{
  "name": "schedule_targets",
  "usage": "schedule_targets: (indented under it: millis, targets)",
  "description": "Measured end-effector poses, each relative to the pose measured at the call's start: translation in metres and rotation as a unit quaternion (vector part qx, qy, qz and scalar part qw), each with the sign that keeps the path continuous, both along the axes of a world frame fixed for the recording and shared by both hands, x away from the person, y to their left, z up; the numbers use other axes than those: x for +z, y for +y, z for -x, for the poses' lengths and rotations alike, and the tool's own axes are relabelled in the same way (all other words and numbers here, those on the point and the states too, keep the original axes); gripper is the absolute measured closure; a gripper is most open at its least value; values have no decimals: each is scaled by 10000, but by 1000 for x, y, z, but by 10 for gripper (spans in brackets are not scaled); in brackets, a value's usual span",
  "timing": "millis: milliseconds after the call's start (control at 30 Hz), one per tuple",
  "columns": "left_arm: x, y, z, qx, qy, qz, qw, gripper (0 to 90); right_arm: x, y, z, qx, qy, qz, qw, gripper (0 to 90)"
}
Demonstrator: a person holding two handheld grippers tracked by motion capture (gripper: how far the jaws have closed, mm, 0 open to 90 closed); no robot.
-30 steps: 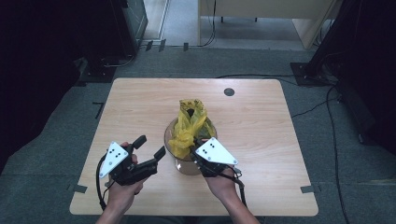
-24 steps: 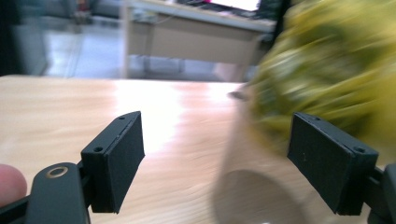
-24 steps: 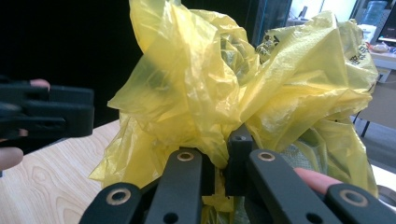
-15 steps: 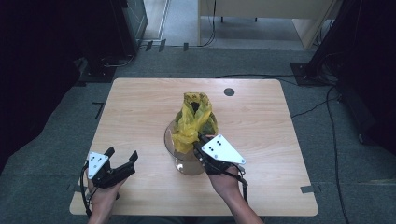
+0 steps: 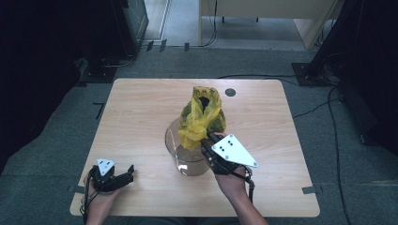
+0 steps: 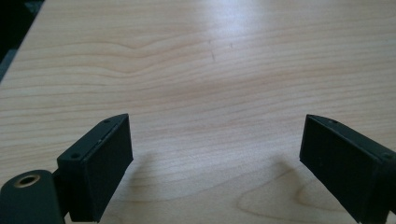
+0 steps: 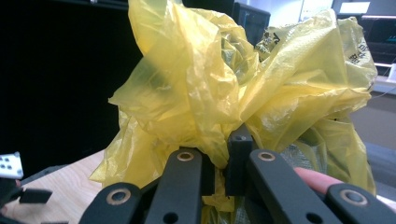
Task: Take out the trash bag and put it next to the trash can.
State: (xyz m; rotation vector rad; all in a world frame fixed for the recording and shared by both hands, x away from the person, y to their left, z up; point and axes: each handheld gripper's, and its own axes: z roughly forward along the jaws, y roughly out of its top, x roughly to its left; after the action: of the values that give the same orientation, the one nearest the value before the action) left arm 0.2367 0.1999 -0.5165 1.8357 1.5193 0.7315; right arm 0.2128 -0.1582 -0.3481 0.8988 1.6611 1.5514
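A crumpled yellow plastic bag (image 5: pixel 202 115) (image 7: pixel 210 84) stands up out of a clear round container (image 5: pixel 187 161) in the middle of the wooden table (image 5: pixel 141 108). My right gripper (image 5: pixel 207 139) (image 7: pixel 223 158) is shut on a fold of the bag at its near side, just above the container's rim. My left gripper (image 5: pixel 129 172) (image 6: pixel 215 135) lies low over the table's front left corner, well apart from the bag. Its jaws have just been opening and now stand wide, with nothing but bare wood between them.
A small dark round hole (image 5: pixel 230 92) sits in the tabletop behind the bag. Dark cabinets (image 5: pixel 56 47) flank the table at the far left, and cables (image 5: pixel 328 103) trail over the grey floor to the right. The table's front edge runs close under both hands.
My left gripper has dropped and slid left toward the front corner, its jaws spreading. The bag's top has been drawn up a little taller in the right gripper.
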Motion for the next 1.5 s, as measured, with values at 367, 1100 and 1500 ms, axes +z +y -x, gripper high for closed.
schedule_targets:
  millis: [367,1100,1500]
  targets:
    - [-2,2,-5,89,298,25,9995,88,12,-29,1,-387,-179,-184,9989,871]
    - [-2,2,-6,98,292,37,9995,89,-44,-93,-23,-1347,444,-344,9893,871]
    - [-2,2,-6,99,294,41,9995,90,-84,-68,-47,-1159,789,-333,9896,871]
